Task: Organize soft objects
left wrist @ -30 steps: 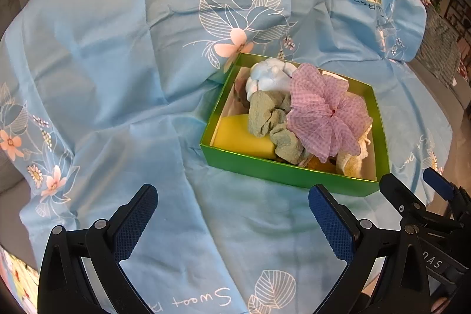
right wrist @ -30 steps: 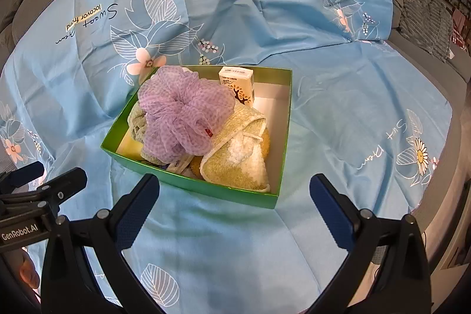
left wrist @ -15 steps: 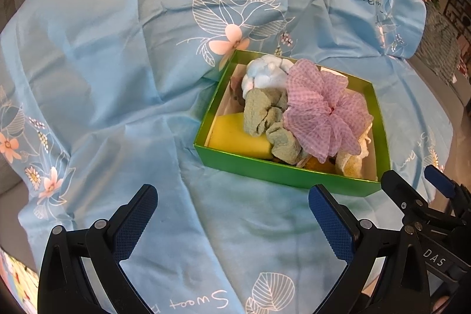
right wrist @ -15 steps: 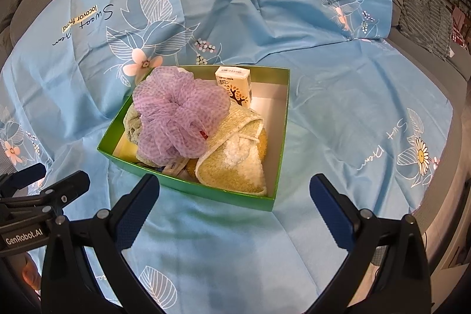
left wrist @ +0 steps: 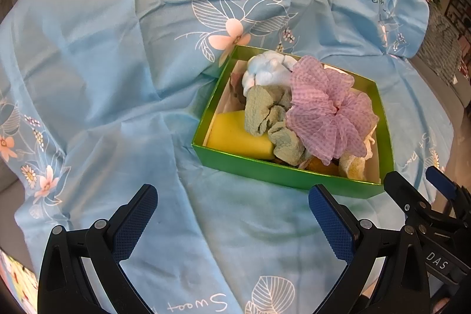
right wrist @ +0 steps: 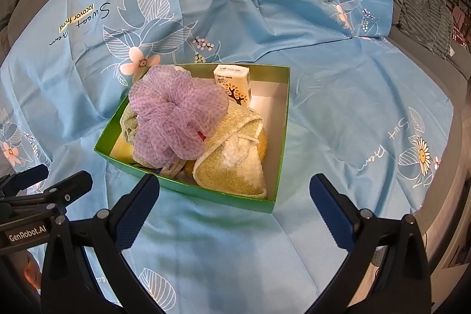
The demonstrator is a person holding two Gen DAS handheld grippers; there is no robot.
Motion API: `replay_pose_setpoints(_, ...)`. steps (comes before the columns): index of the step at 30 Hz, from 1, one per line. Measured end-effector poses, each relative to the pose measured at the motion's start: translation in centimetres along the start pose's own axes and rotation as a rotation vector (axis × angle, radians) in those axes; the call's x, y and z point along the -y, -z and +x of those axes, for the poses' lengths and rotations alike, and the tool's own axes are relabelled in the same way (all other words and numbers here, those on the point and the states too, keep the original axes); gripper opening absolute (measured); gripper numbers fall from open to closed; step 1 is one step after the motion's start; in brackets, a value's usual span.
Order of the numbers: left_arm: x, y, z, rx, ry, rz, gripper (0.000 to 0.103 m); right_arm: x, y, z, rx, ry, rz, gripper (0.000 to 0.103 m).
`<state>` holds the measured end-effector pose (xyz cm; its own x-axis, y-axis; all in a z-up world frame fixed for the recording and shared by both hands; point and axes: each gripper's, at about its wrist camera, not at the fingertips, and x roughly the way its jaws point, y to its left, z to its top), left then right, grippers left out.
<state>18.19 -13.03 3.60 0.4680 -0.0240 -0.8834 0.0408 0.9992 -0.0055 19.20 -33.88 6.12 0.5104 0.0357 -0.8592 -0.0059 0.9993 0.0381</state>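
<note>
Left tongs (left wrist: 232,214) and right tongs (right wrist: 235,196) spread wide, empty. Green box (right wrist: 279,137) centre frame on blue sheet (right wrist: 353,108), holding purple pouf (right wrist: 176,114), yellow towel (right wrist: 235,164), sponge (left wrist: 235,134).

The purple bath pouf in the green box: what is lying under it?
Under the pouf lie a green cloth and part of a yellow towel. A yellow sponge sits beside them. Whatever is directly beneath its middle is covered.

Both wrist cameras are looking down from near, side by side, sharing the green box (left wrist: 282,171) (right wrist: 191,190) on the blue sheet (left wrist: 103,78) (right wrist: 353,108).
</note>
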Motion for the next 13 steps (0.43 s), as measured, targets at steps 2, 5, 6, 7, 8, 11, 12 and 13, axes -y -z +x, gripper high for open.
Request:
replay_pose_setpoints(2,-0.01,-0.07,0.11,-0.001,0.003,0.0,0.102,-0.01,-0.07,0.09,-0.001,0.0,-0.001,0.102)
replay_pose_setpoints(5,0.01,-0.06,0.1,0.0,0.001,0.0,0.102,-0.03,-0.11,0.17,-0.002,0.0,-0.003,0.102)
replay_pose_setpoints(6,0.0,-0.07,0.1,0.0,0.0,0.0,0.102,-0.04,-0.1,0.22,-0.004,0.0,-0.003,0.102)
replay_pose_setpoints(7,-0.03,-0.07,0.17,0.001,0.001,-0.002,0.102,-0.09,-0.07,0.27,-0.005,0.0,-0.004,0.102)
replay_pose_setpoints(8,-0.02,-0.08,0.1,0.0,0.005,-0.002,0.102,-0.1,-0.06,0.32,-0.005,0.001,-0.004,0.102)
replay_pose_setpoints(11,-0.04,-0.1,0.23,0.007,0.006,-0.012,0.102,-0.1,-0.01,0.41,-0.007,0.001,-0.002,0.102)
replay_pose_setpoints(12,-0.04,-0.14,0.29,0.005,0.015,-0.014,0.102,-0.06,0.0,0.42,-0.008,0.0,0.0,0.102)
replay_pose_setpoints(13,-0.07,-0.19,0.37,0.003,0.021,-0.02,0.102,-0.06,-0.04,0.44,-0.008,-0.001,0.0,0.102)
